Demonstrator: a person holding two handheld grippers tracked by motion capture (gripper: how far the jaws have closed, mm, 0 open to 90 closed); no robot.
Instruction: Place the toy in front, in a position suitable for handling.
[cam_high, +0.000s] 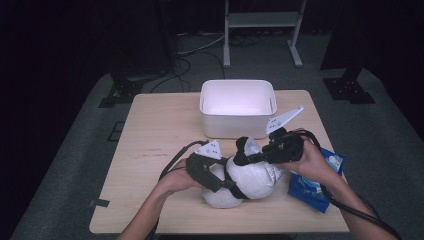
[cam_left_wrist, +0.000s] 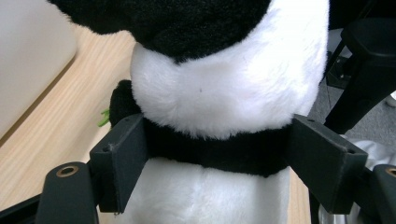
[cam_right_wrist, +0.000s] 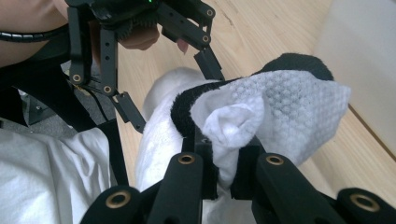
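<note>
Left hand-held gripper (cam_high: 227, 184) hugs the soft black and white plush panda toy (cam_high: 250, 177) in the high view. We see the panda lying on the pale wooden desk (cam_high: 150, 150), near our edge and just in front of the white plastic bin (cam_high: 238, 107). Our right hand-held gripper (cam_high: 239, 159) comes in from the other side. It pinches a white bumpy cloth wipe (cam_high: 251, 146) against the panda. A blue packet (cam_high: 315, 187) lies on the desk just beside the toy, under our right arm.

Next comes the left gripper view. Its two black jaws sit on each side of the panda (cam_left_wrist: 224, 93), right at the black band around its middle. They press into the fur, so they are grasping the toy.

Last is the right gripper view. Those jaws are clenched on a bunched fold of the wipe (cam_right_wrist: 271, 107), which lies over a black part of the panda (cam_right_wrist: 187, 107). We can see the left hand-held gripper (cam_right_wrist: 168, 88) behind, holding the white body.

We think the job now is wiping the panda clean. To do it well, we should keep the left hold firm so the toy cannot roll. We should rub gently with short strokes. We must keep the pinch tight so the wipe does not slip out.
</note>
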